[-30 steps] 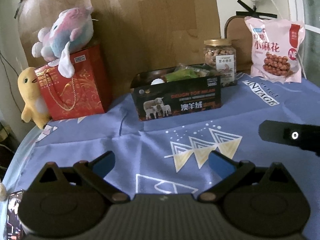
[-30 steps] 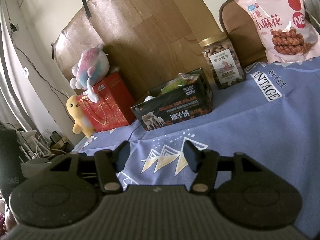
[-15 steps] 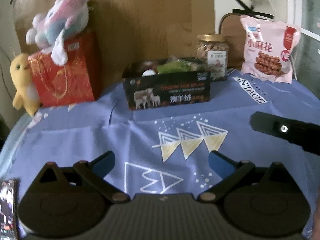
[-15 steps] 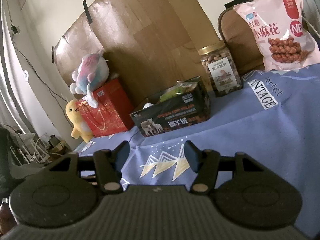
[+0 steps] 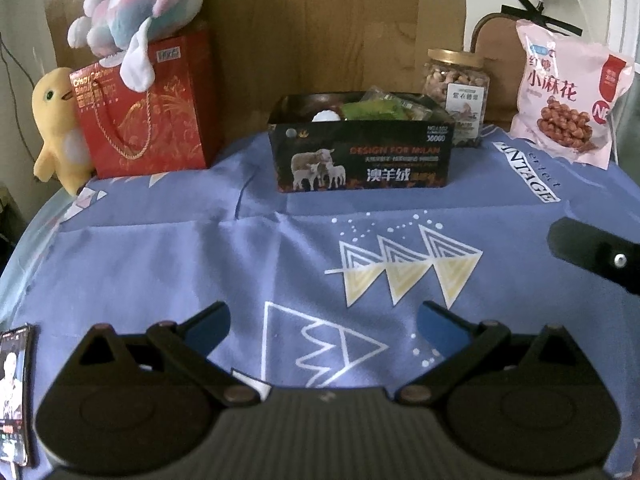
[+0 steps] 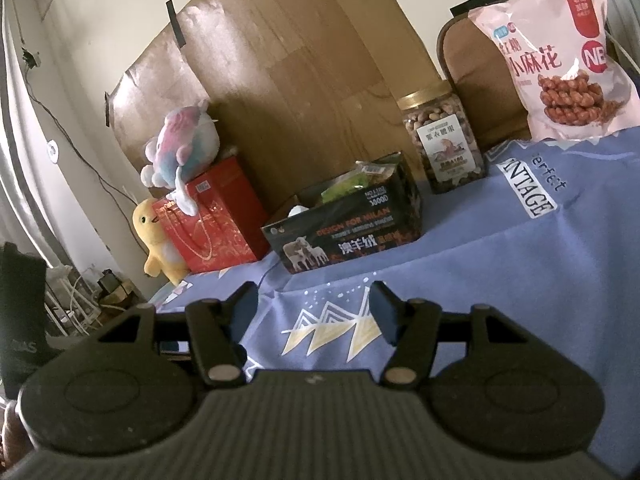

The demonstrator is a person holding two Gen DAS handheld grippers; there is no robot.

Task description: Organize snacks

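A dark cardboard box (image 5: 362,156) printed with sheep stands at the back of the blue tablecloth (image 5: 200,256), with small snack packets (image 5: 374,110) inside; it also shows in the right wrist view (image 6: 344,236). A jar of nuts (image 5: 458,88) (image 6: 442,148) stands to its right. A pink bag of fried twists (image 5: 568,92) (image 6: 560,60) leans at the far right. My left gripper (image 5: 322,322) is open and empty over the cloth. My right gripper (image 6: 312,308) is open and empty; part of it shows at the left wrist view's right edge (image 5: 596,256).
A red gift bag (image 5: 148,108) with a pastel plush toy (image 5: 136,12) on top stands at the back left, a yellow duck plush (image 5: 56,128) beside it. A phone (image 5: 14,396) lies at the cloth's front left edge. A brown board covers the wall behind.
The left wrist view swung left and then back, ending a little nearer the box. The right wrist view shifted slightly. Both grippers stayed open and empty.
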